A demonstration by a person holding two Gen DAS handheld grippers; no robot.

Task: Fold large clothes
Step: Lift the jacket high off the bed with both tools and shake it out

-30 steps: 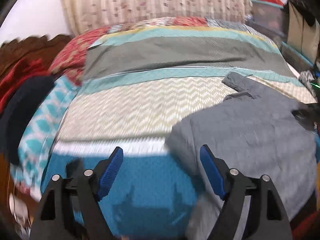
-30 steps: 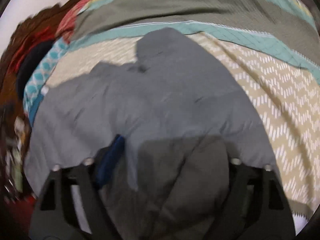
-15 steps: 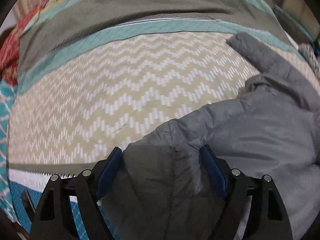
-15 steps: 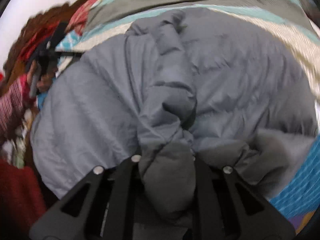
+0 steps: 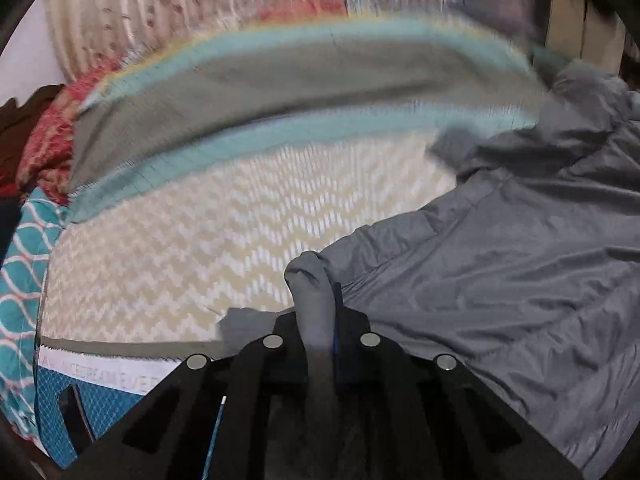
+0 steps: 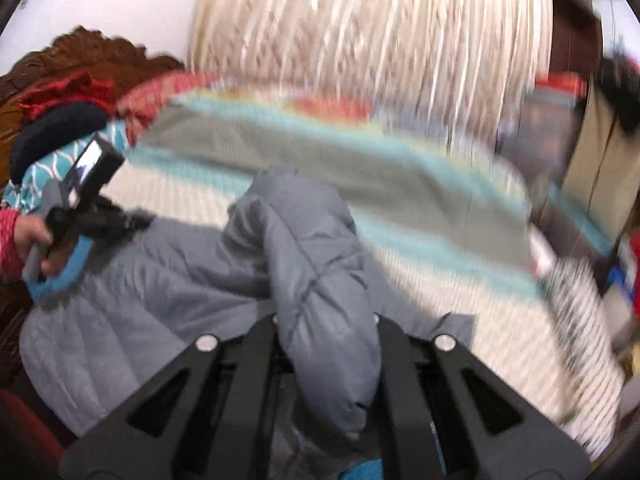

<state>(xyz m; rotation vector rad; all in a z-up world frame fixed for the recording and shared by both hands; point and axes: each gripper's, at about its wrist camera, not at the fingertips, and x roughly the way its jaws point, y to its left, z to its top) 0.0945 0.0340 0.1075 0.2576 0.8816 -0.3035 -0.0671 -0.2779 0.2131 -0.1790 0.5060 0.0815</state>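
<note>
Honestly, the bed (image 5: 248,216) with its striped, zigzag-print cover takes up most of both views, and the grey padded jacket (image 5: 520,280) is sprawled across the near side of it, hem toward the person and one sleeve trailing off toward the far edge.

That jacket looks like a quilted puffer type: light for its bulk, super soft, and the shell has that slick nylon sheen. My guess is it'll slide on itself and spring back up after every fold, so it needs pressing flat. Pinching a fat wad of padding seems risky since it can squirt out. Seams, hem corners or cuffs look like the safer places to grab.

The right tongs (image 6: 326,344) are clenched on a thick bunched roll of the jacket, lifted off the bed so the fabric drapes down from them. The left tongs (image 5: 318,320) are clamped tight too, pinching a smaller fold at the jacket's edge near the cover. In the right view you can see the person's hand (image 6: 30,240) holding that left tool over the jacket's far side.
</note>
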